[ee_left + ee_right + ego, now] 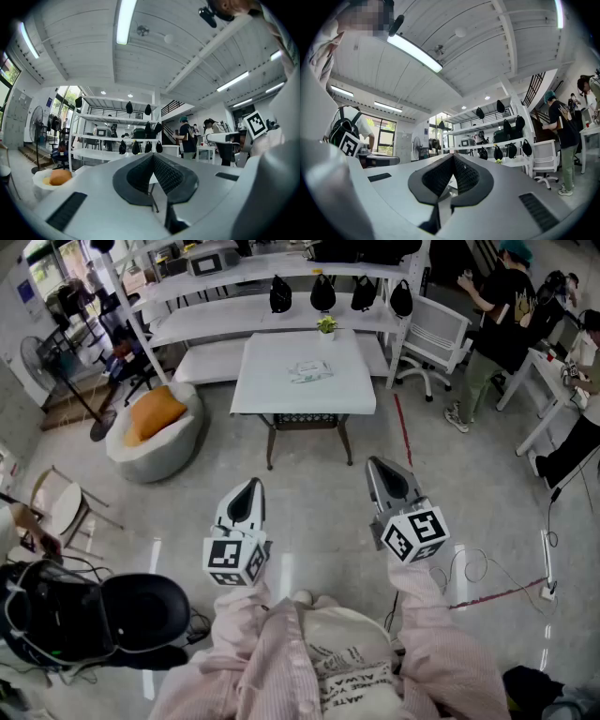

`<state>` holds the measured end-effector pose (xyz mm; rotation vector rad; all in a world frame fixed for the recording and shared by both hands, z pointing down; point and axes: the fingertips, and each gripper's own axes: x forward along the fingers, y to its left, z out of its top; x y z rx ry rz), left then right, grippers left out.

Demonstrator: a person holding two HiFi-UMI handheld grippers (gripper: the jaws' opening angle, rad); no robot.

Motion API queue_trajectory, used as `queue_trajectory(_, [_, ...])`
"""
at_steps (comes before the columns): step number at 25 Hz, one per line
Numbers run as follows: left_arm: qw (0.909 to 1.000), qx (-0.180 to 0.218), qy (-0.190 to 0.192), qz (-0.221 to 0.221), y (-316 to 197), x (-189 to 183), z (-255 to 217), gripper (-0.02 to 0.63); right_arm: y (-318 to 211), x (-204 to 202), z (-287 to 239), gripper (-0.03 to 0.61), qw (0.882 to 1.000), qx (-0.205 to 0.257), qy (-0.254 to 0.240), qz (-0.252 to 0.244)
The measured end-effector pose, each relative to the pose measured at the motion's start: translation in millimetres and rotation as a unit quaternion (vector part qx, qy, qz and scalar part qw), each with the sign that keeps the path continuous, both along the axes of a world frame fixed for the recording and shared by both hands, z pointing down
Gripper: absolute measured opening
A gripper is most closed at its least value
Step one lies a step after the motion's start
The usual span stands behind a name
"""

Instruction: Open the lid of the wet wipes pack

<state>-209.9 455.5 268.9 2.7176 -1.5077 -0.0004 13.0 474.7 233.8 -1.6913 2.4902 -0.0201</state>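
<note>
Workroom seen from above, with both hand-held grippers raised over open floor. A long white shelving unit [234, 310] ran along the far wall, with four dark bags [323, 293] hanging from it. Just in front of it stood a white table [272, 390], well apart from the grippers. To the left of the table sat a pale bean bag [159, 442] bearing an orange cushion [153, 413]; to its right, a white chair [441, 334]. Near the viewer, the left gripper [248, 487] and the right gripper [377, 467] were held side by side, both pointing towards the table. In each gripper's own view the ribbed pads met at the tip, so the left gripper [153, 157] and the right gripper [453, 157] were both closed with nothing between the jaws. The wet wipes pack [309, 371] lay flat near the middle of the table, untouched; its lid was too small to make out. A small green plant [326, 325] stood at the table's far edge
</note>
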Motion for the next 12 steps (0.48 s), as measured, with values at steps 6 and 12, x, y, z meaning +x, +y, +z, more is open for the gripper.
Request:
queue_trajectory(6, [1.0000,-0.006,0.001,0.001,1.7,4.4,6.8,0.000,-0.5,-9.6,19.7,-0.002,0.998,-0.037,-0.001,-0.056])
queue_trajectory(12, [0.9999,-0.010,0.003,0.004,-3.2,13.6,14.7,0.000,-6.4,-4.5,36.6,-0.002,0.997,-0.049,-0.004,-0.067])
